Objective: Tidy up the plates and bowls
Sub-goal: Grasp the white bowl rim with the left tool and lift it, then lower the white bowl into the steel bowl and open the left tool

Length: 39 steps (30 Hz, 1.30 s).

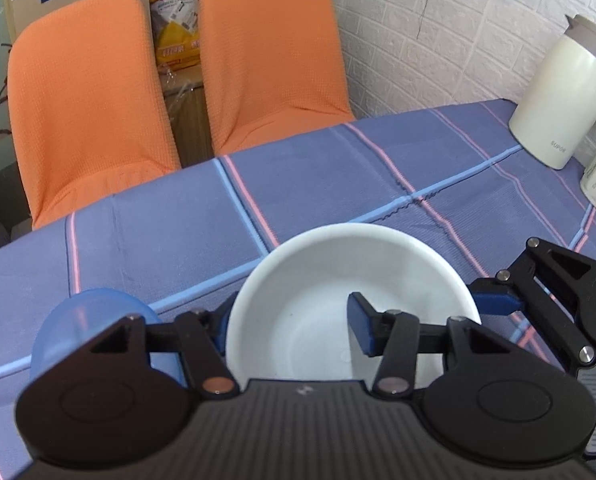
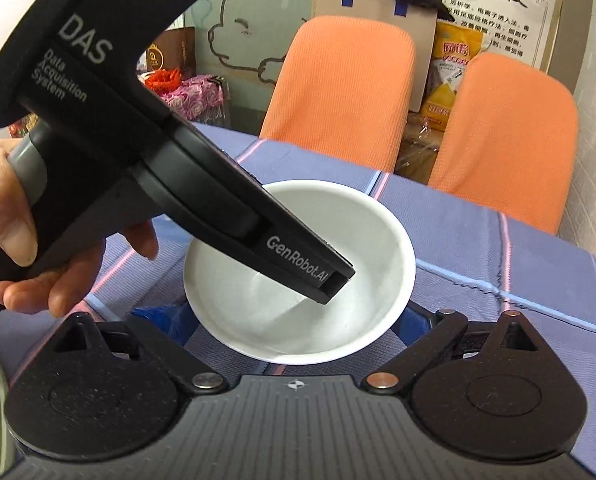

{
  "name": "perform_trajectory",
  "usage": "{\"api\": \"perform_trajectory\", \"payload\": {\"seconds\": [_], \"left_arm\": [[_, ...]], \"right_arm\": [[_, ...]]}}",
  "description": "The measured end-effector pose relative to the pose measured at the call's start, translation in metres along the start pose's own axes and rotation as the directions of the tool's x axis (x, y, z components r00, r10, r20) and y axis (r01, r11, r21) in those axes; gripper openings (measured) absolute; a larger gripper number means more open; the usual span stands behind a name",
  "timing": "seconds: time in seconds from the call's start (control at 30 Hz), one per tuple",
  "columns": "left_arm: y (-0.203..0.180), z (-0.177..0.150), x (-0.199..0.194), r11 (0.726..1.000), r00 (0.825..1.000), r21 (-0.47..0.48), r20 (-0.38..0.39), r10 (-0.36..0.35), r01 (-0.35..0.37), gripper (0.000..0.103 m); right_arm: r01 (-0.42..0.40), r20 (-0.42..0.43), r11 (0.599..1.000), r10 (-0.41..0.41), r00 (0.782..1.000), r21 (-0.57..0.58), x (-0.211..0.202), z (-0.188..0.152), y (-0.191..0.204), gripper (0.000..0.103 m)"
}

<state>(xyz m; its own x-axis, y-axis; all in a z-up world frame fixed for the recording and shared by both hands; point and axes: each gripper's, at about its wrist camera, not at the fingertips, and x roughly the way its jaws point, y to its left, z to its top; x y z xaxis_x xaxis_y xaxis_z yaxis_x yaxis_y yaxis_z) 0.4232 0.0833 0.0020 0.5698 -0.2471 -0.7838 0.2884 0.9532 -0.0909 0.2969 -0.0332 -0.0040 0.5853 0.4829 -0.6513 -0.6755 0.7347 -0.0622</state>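
Left wrist camera: sat on the left gripper (image 1: 294, 320), looked forward and slightly down along its fingers, very close over the white bowl (image 1: 318, 276), facing across the tablecloth (image 1: 338, 176) toward two orange chairs (image 1: 178, 80) and a white brick wall (image 1: 438, 28).

Right wrist camera: sat on the right gripper (image 2: 294, 328), tilted down, equally close to the bowl, facing the same chairs from further right.

Shared: bowl, tablecloth, chairs; each view caught part of the other gripper.
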Motion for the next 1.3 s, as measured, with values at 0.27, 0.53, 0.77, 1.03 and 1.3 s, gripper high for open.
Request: {"api": "perform_trajectory", "payload": {"seconds": [0.27, 0.53, 0.77, 1.03, 1.3], "left_arm": [[-0.058, -0.033, -0.066, 0.999, 0.998, 0.040, 0.051, -0.029, 0.026, 0.052], [-0.138, -0.108, -0.115, 0.993, 0.996, 0.097, 0.063, -0.070, 0.064, 0.061], [-0.168, -0.163, -0.114, 0.991, 0.997, 0.110, 0.023, -0.076, 0.073, 0.061], [-0.170, -0.180, -0.102, 0.993, 0.996, 0.088, 0.021, -0.086, 0.084, 0.083], [-0.160, -0.180, -0.117, 0.995, 0.995, 0.064, 0.062, -0.083, 0.079, 0.092]], "right_arm": [[0.025, 0.038, 1.000, -0.025, 0.999, -0.016, -0.065, -0.019, 0.016, 0.086], [0.075, 0.010, 0.996, -0.074, 0.997, -0.038, -0.135, -0.078, 0.046, 0.088], [0.057, -0.031, 0.998, -0.056, 0.998, 0.018, -0.153, -0.121, 0.059, 0.088], [0.070, -0.044, 0.996, -0.068, 0.997, 0.049, -0.149, -0.134, 0.058, 0.087], [0.116, -0.023, 0.991, -0.115, 0.993, 0.068, -0.178, -0.156, 0.056, 0.087]]}}
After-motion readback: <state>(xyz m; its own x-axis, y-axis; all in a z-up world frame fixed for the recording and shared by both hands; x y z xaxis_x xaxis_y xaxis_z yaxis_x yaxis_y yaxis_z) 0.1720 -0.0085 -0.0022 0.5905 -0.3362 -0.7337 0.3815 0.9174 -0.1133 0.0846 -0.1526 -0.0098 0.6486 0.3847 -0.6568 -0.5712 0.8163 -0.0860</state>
